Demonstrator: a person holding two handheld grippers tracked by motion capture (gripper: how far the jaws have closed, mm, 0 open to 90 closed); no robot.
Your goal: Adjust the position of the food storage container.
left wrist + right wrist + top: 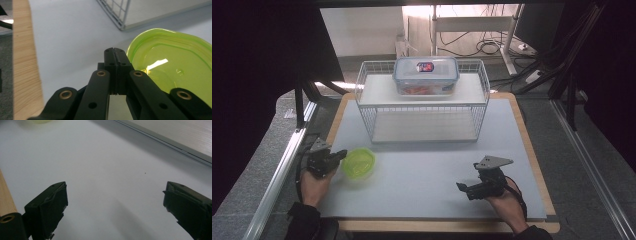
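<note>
A shallow, translucent green dish (358, 163) lies on the white mat near its front left. My left gripper (342, 155) rests just left of it, tips at the dish's rim. In the left gripper view the jaws are pressed shut (115, 51) with nothing between them, and the green dish (172, 67) lies right beside them. My right gripper (466, 177) sits low over the front right of the mat. Its jaws stand wide open (115, 202) over bare mat. The green dish (38, 121) peeks in at the top left of the right gripper view.
A white wire basket rack (422, 107) stands at the back middle, with a white shelf board on top and another inside. A clear lidded box with a blue rim (426, 75) sits on the top board. The mat (422, 175) lies on a wooden table.
</note>
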